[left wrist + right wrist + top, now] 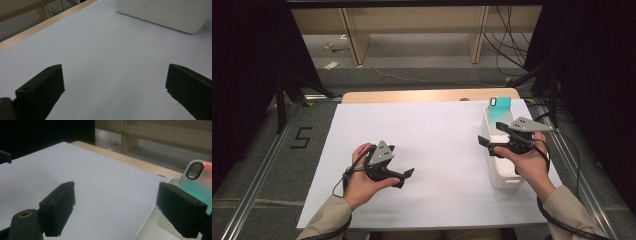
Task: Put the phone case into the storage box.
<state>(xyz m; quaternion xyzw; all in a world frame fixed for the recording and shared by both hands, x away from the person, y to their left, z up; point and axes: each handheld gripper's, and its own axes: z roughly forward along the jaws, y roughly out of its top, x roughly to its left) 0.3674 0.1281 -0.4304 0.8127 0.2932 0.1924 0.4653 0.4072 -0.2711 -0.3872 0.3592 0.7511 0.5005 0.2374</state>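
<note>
Hovering above white bin's near end, right gripper jaws wide, empty; phone case just beyond, leaning inside bin.

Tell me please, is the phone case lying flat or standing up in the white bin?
Standing up: the phone case leans in the bin's far end, its camera hole uppermost, above the rim.
</note>
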